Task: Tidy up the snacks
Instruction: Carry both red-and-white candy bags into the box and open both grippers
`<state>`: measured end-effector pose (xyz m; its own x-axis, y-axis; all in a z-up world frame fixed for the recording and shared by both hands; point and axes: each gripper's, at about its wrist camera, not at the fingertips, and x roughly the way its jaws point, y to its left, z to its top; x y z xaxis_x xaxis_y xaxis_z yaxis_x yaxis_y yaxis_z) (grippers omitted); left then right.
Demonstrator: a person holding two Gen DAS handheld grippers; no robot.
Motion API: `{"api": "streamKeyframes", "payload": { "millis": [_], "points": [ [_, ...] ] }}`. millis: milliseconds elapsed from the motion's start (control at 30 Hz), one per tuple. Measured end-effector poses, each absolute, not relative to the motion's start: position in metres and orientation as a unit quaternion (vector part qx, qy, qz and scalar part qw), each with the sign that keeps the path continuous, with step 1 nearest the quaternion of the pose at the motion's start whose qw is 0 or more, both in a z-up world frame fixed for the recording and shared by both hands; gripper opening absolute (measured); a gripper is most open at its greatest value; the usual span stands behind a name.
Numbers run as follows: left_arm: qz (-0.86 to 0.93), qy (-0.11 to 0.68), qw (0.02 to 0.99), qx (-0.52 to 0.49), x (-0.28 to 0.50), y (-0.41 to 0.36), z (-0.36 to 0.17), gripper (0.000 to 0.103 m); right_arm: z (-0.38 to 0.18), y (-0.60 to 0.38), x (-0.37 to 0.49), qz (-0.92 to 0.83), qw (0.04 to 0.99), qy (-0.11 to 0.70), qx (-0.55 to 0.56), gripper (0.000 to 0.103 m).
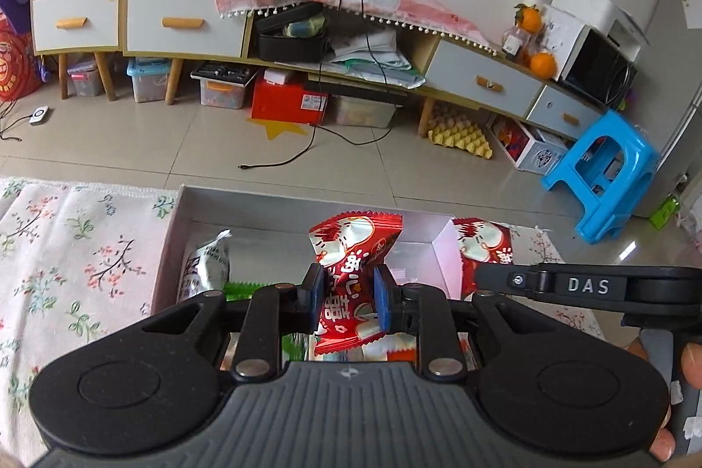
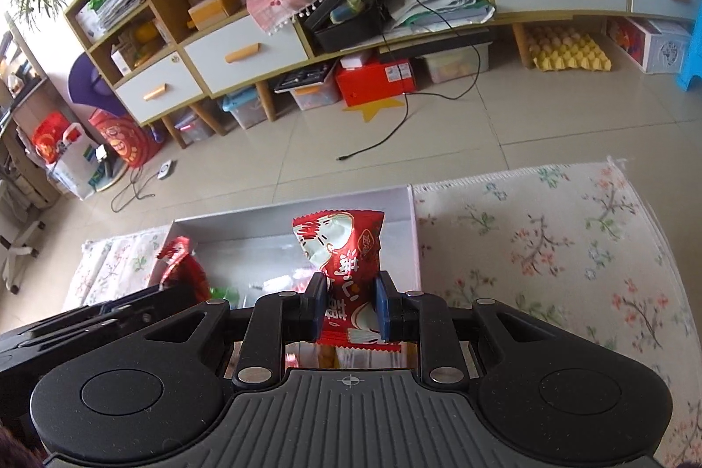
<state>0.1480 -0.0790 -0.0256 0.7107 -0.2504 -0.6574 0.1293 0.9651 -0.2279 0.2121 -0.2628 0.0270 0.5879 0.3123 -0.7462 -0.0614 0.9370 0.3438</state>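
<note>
My left gripper (image 1: 348,292) is shut on a red snack packet (image 1: 351,248) and holds it upright over the open grey box (image 1: 228,205). My right gripper (image 2: 349,303) is shut on a second red snack packet (image 2: 342,244), also held over the box (image 2: 403,205). In the left wrist view the right gripper's arm (image 1: 588,286) and its red packet (image 1: 482,248) show at the right. In the right wrist view the left gripper's packet (image 2: 182,266) shows at the left. A grey-white packet (image 1: 208,266) and a green snack (image 1: 243,288) lie inside the box.
The box sits on a floral cloth (image 1: 79,248) on a table, also shown in the right wrist view (image 2: 548,248). Beyond the table edge are a tiled floor, a cabinet (image 1: 184,25), a blue stool (image 1: 601,174) and a loose black cable (image 2: 395,130).
</note>
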Motion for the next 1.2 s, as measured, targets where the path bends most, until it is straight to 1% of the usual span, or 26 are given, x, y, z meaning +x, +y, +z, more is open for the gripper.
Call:
{"api": "streamKeyframes", "payload": {
  "millis": [200,400,467,533,700,800,833,900,967,1000,1100,1133,1167,1200],
  "points": [
    [-0.090,0.385,0.914,-0.086,0.155,-0.078,-0.037,0.022,0.012,-0.260,0.221,0.099,0.875,0.452,0.144,0.022],
    [-0.084,0.388,0.913,-0.094,0.154,-0.072,-0.033,0.023,0.010,-0.262,0.218,0.095,0.871,0.459,0.149,0.022],
    [-0.081,0.387,0.913,-0.100,0.156,-0.070,-0.030,0.025,0.014,-0.261,0.216,0.101,0.870,0.457,0.153,0.024],
    [-0.078,0.384,0.914,-0.104,0.153,-0.067,-0.026,0.026,0.021,-0.260,0.213,0.107,0.872,0.453,0.153,0.026],
    [-0.073,0.383,0.913,-0.122,0.148,-0.060,-0.017,0.026,0.044,-0.259,0.204,0.116,0.876,0.440,0.160,0.027],
    [-0.069,0.382,0.913,-0.124,0.141,-0.060,-0.011,0.029,0.057,-0.259,0.196,0.125,0.874,0.438,0.170,0.027],
    [-0.069,0.382,0.913,-0.125,0.138,-0.059,-0.009,0.030,0.061,-0.259,0.194,0.126,0.874,0.437,0.171,0.028],
    [-0.067,0.380,0.914,-0.127,0.132,-0.059,-0.004,0.035,0.068,-0.258,0.187,0.132,0.875,0.434,0.170,0.032],
    [-0.062,0.379,0.915,-0.124,0.126,-0.059,0.000,0.043,0.075,-0.256,0.178,0.137,0.876,0.432,0.164,0.034],
    [-0.058,0.381,0.915,-0.120,0.123,-0.060,0.001,0.044,0.077,-0.254,0.174,0.139,0.877,0.432,0.160,0.035],
    [-0.052,0.390,0.912,-0.120,0.114,-0.059,0.004,0.051,0.082,-0.252,0.157,0.140,0.878,0.433,0.148,0.048],
    [-0.046,0.394,0.909,-0.126,0.110,-0.059,0.005,0.058,0.083,-0.252,0.151,0.141,0.878,0.433,0.146,0.051],
    [-0.036,0.400,0.906,-0.132,0.106,-0.057,0.005,0.067,0.083,-0.251,0.146,0.141,0.877,0.437,0.144,0.052],
    [-0.025,0.407,0.903,-0.136,0.102,-0.057,0.005,0.071,0.083,-0.250,0.141,0.139,0.875,0.441,0.141,0.052]
  ]
}}
